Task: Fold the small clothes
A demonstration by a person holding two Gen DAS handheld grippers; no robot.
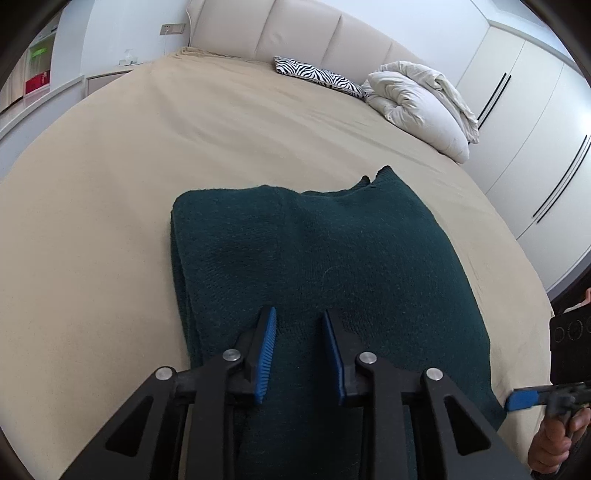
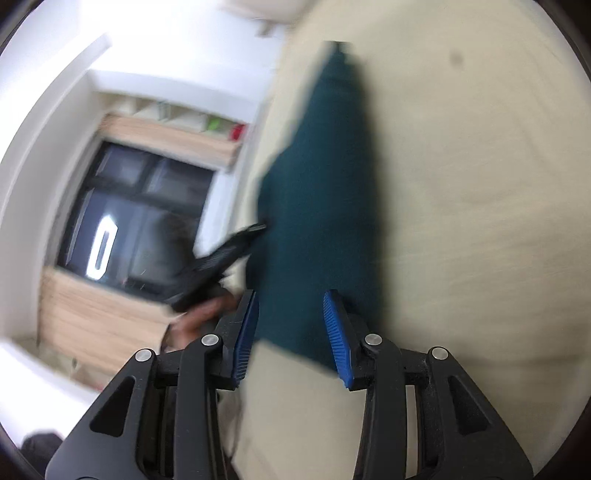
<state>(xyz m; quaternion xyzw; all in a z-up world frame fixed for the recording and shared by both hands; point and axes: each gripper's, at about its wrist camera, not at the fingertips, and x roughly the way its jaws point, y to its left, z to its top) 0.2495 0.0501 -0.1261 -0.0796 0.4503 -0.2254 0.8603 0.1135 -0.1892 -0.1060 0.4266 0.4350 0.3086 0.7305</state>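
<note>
I see my left gripper (image 1: 299, 314) spread empty over the folded green sweater (image 1: 332, 266); my right gripper (image 2: 290, 299), at three o'clock, gapes empty too.

- Bed (image 1: 184, 147): broad bare sheet left of and beyond the folded green garment (image 1: 314, 258), open to passage.
- Far right corner: bundled duvet (image 1: 417, 107) and zebra pillow (image 1: 317, 75) stand against the headboard (image 1: 295, 33).
</note>
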